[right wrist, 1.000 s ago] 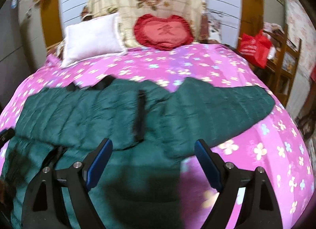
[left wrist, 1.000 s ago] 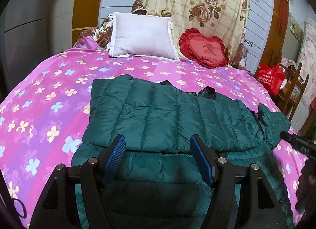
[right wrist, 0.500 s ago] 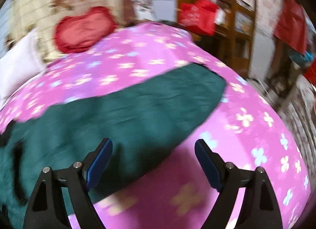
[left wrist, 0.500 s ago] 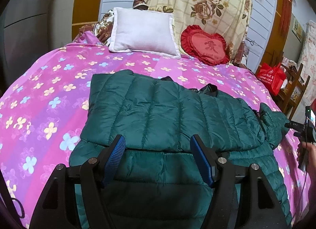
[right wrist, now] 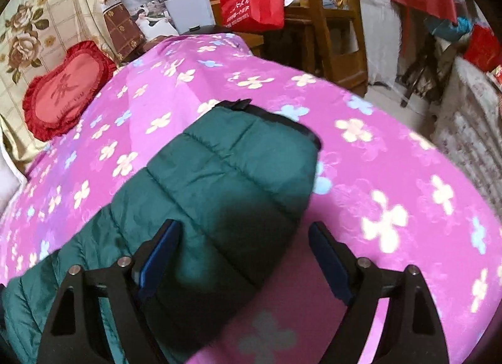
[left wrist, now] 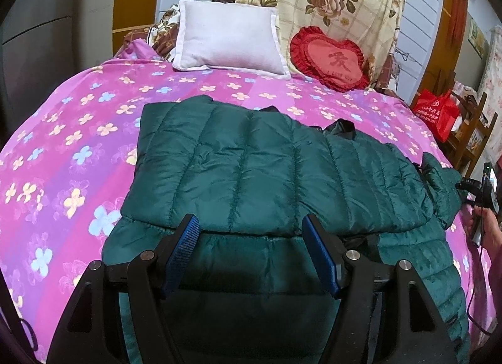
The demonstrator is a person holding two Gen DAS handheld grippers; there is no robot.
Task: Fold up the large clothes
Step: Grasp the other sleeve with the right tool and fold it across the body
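A dark green quilted down jacket (left wrist: 251, 176) lies flat on the pink flowered bed cover (left wrist: 62, 144). One side is folded over the body. My left gripper (left wrist: 252, 238) is open and empty, just above the jacket's near part. In the right wrist view one green sleeve (right wrist: 226, 182) stretches out over the cover, with its black-edged cuff (right wrist: 276, 119) pointing to the bed's right side. My right gripper (right wrist: 241, 248) is open and empty, hovering over that sleeve near the cuff end. The right gripper also shows at the right edge of the left wrist view (left wrist: 483, 188).
A white pillow (left wrist: 229, 41) and a red heart cushion (left wrist: 332, 60) lie at the head of the bed. A red bag (right wrist: 251, 3) hangs on a wooden chair (right wrist: 332, 19) beside the bed's right side.
My right gripper has swung to the right, from above the jacket's middle to above the outstretched sleeve and cuff. My left gripper has risen slightly; the jacket has not moved.
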